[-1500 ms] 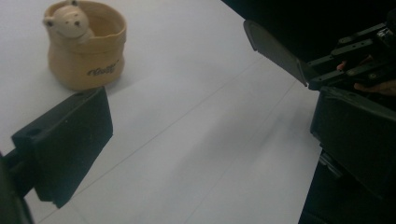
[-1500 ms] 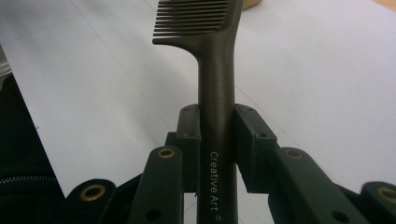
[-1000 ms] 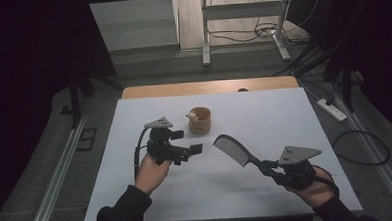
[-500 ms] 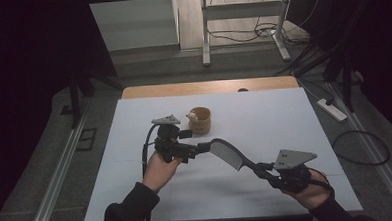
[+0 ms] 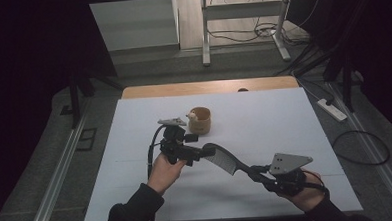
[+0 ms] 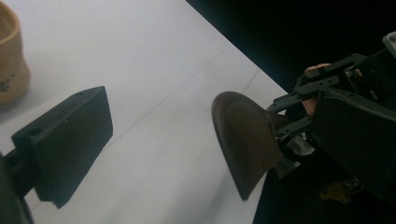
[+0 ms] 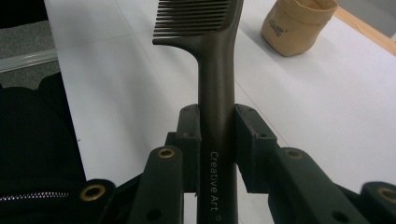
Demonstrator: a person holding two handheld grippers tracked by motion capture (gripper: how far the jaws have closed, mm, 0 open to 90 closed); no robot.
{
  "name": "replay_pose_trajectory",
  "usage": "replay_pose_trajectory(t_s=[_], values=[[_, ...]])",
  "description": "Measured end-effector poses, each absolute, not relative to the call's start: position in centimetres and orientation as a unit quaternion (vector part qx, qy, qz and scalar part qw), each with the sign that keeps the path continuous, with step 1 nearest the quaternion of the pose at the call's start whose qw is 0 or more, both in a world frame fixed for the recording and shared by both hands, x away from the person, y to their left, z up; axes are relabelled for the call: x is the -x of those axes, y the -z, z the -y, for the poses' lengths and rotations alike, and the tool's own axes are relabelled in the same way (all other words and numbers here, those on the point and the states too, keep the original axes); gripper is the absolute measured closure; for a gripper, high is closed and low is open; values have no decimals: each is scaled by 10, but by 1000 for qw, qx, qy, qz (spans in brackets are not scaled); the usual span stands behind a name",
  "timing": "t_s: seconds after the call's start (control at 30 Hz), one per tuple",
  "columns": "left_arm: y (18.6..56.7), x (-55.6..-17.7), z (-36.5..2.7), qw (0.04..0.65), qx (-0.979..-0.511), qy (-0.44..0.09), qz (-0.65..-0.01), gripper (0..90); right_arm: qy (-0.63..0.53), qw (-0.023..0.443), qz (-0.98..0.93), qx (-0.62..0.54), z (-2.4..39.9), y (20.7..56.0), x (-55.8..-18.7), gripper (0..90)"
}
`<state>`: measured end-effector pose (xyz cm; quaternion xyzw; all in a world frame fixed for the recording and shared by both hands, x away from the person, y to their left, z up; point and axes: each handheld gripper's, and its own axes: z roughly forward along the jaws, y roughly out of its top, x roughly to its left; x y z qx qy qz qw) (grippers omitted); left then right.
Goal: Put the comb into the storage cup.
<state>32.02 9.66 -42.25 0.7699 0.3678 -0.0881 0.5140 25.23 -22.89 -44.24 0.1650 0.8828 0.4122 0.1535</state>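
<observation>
A dark brown comb (image 5: 225, 161) hangs above the white table (image 5: 284, 121), tilted up to the left. My right gripper (image 5: 257, 172) is shut on its handle; in the right gripper view the two pads (image 7: 217, 135) clamp the handle of the comb (image 7: 210, 56) just above its printed lettering. My left gripper (image 5: 206, 151) points right at the comb's toothed head. In the left gripper view its jaws stand wide, and the comb's head (image 6: 243, 140) sits end-on between them, nearer the right jaw, with a clear gap to the left pad (image 6: 70, 144). My left gripper (image 6: 210, 137) is open.
A small tan cup (image 5: 200, 120) stands upright just behind the left gripper, and shows in the right gripper view as the tan cup (image 7: 294, 25). A wooden strip (image 5: 208, 87) edges the table's far side. A power strip (image 5: 332, 109) and cables lie on the floor at right.
The comb's head has swung left and the left gripper has shifted right toward it, so the open left jaws now flank the head. The right gripper keeps its hold on the handle.
</observation>
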Motion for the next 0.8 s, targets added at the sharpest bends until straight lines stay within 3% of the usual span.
replay_pose_trajectory(t_s=[0.47,0.53,0.8], values=[[425,-322,-91,512,-764,140,-365,5,-419,163,-881,-145,223,441,-247,724],[424,-321,-92,511,-766,141,-365,65,-419,164,-881,-144,223,441,-247,724],[424,-321,-98,518,-749,180,-371,464,-415,169,-882,-143,223,442,-247,724]])
